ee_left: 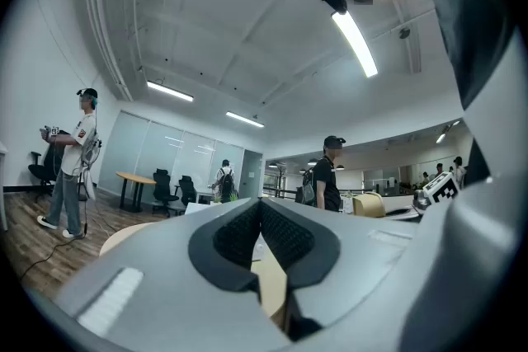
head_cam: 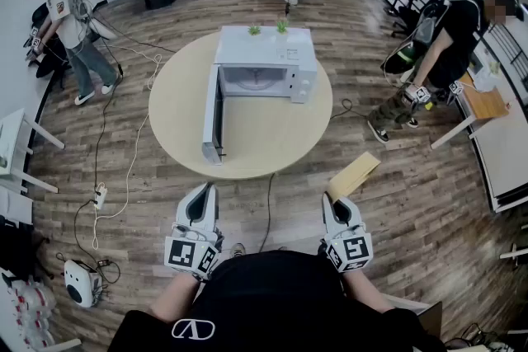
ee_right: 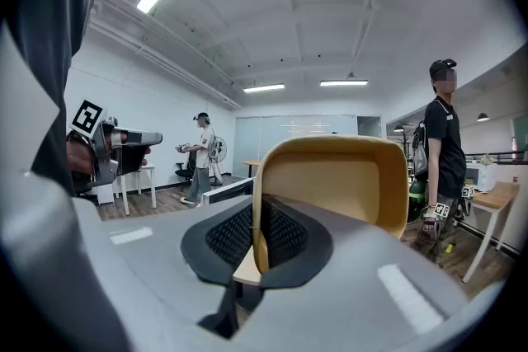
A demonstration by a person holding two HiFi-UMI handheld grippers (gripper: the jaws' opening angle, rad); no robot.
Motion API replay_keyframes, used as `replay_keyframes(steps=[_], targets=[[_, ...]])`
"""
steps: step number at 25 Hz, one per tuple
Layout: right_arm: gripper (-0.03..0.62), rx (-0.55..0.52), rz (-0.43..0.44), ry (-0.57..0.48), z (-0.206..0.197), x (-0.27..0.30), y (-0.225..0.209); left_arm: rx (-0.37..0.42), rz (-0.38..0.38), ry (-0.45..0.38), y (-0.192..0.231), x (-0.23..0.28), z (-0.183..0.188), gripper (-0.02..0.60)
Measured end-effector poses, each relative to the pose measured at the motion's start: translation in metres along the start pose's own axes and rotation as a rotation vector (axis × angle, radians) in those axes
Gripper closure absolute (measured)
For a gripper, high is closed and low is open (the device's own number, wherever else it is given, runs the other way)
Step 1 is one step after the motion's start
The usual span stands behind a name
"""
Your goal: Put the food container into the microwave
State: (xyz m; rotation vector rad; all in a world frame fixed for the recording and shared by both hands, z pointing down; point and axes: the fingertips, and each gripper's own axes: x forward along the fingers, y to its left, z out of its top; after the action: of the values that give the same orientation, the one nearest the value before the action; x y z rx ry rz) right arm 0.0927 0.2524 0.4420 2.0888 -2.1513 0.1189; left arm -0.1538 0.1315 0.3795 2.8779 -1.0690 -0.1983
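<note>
A white microwave point(head_cam: 264, 62) stands on the round wooden table point(head_cam: 264, 148), and its door point(head_cam: 213, 115) is swung wide open to the left. My right gripper point(head_cam: 339, 199) is held close to my body, short of the table's near edge. It is shut on the rim of a tan food container point(head_cam: 355, 174). In the right gripper view the container point(ee_right: 330, 185) stands upright, its wall pinched in the right gripper point(ee_right: 257, 237). My left gripper point(head_cam: 200, 195) is at the same height to the left. In its own view the left gripper point(ee_left: 261, 225) is shut and holds nothing.
Two small plants point(head_cam: 268, 28) sit on top of the microwave. One person point(head_cam: 70, 25) stands at the left wall and another point(head_cam: 445, 45) at the right, near a desk point(head_cam: 483, 105). Cables and a power strip point(head_cam: 100, 195) lie on the floor left of the table.
</note>
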Motion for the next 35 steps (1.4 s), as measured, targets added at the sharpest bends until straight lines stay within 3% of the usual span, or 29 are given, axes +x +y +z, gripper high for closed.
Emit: replay_keyframes(steps=[8,14,17,29,35], targets=[[0.585,-0.003,-0.008,0.023,-0.005,-0.004,-0.004,-0.005,-0.022,-0.001,-0.007,0.007,-0.002,0.581],[0.583,-0.041,0.038,0.008,-0.004,-0.003,0.003,0.009,-0.037,-0.006,-0.014,0.013,-0.001,0.581],[0.583,-0.106,0.066,-0.005,-0.002,0.000,0.009,0.013,-0.023,-0.004,-0.015,0.011,-0.002,0.581],[0.583,-0.096,0.148,-0.029,-0.009,0.006,-0.009,0.051,0.048,0.006,-0.038,0.014,-0.003,0.581],[0.583,-0.144,0.200,-0.035,-0.018,0.005,-0.031,0.104,0.090,0.020,-0.055,0.022,-0.005,0.581]])
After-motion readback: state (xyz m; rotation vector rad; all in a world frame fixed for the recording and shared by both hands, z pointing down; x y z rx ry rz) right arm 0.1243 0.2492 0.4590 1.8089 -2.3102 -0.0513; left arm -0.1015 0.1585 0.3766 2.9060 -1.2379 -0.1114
